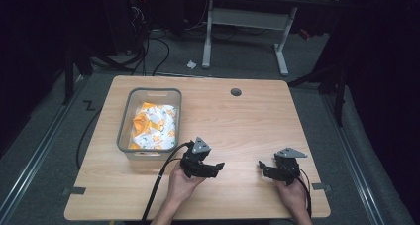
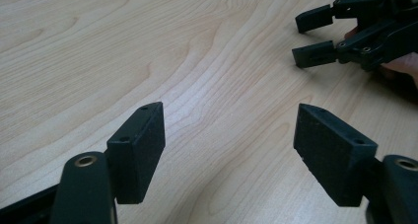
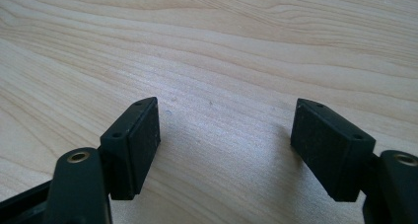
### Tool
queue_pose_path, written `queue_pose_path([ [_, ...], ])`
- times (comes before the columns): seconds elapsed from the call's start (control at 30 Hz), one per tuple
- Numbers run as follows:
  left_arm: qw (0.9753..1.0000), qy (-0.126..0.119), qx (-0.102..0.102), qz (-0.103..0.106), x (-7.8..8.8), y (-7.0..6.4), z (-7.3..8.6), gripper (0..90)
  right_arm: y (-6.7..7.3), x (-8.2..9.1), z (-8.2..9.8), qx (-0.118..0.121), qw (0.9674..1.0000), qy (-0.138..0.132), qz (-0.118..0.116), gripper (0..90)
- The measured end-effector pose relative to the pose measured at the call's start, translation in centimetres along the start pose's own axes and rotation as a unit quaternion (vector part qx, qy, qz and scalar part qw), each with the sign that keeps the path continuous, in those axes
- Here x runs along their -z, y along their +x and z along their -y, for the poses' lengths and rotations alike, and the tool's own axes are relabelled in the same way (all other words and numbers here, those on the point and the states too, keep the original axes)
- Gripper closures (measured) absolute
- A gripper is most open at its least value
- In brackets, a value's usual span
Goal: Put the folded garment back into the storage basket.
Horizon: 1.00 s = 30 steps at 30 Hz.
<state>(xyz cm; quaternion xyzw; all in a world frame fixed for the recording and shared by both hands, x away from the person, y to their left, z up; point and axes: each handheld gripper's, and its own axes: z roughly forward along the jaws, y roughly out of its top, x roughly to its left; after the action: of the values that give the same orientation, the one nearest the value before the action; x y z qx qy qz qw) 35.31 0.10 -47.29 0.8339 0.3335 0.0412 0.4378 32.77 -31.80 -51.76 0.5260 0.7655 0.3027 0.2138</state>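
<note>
Left gripper (image 1: 216, 166), right gripper (image 1: 262, 166): both jaws wide, empty, over pale wooden table (image 1: 237, 116). Grey plastic bin (image 1: 126, 120) of orange-white packets (image 1: 153, 126) likely target; approach level.

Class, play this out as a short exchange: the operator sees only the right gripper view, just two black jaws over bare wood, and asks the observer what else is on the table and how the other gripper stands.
Operator: Is anything on the table besides my jaws?
Observer: Yes, a grey bin sits at the table's left part, holding white and orange packets.
Operator: Where is the left gripper?
Observer: The left gripper is just right of the bin's near end, pointing toward the right gripper.
Operator: Is it holding something?
Observer: No. In the left gripper view its jaws stand wide apart over bare table.
Operator: Do the two grippers touch?
Observer: No, bare wood lies between their tips in the high view.
</note>
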Motion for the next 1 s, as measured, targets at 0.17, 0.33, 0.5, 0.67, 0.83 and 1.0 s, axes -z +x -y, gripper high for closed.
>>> queue_pose_path([
  [0.17,1.0000,0.008,0.003,-0.001,-0.9,0.0,0.2,28.2,0.0,0.0,0.0,0.000,1.0000,0.000,0.000,27.2],
  [0.33,0.9999,0.012,0.007,-0.003,-1.6,0.2,0.4,28.2,0.0,0.0,0.0,0.000,1.0000,0.000,0.000,27.1],
  [0.5,0.9996,0.024,0.006,-0.010,-2.4,0.4,0.6,28.0,0.0,0.0,0.0,0.000,1.0000,0.000,0.000,27.2],
  [0.67,0.9992,0.032,0.005,-0.021,-3.0,0.6,0.8,27.9,0.0,0.0,0.0,0.000,1.0000,0.000,0.000,27.2],
  [0.83,0.9990,0.037,0.012,-0.024,-3.7,0.9,1.0,27.8,0.0,0.0,0.0,0.000,1.0000,0.000,0.000,27.1],
  [1.0,0.9987,0.039,0.016,-0.029,-4.2,1.1,1.1,27.8,0.0,0.0,0.0,0.000,1.0000,0.000,0.000,27.1],
])
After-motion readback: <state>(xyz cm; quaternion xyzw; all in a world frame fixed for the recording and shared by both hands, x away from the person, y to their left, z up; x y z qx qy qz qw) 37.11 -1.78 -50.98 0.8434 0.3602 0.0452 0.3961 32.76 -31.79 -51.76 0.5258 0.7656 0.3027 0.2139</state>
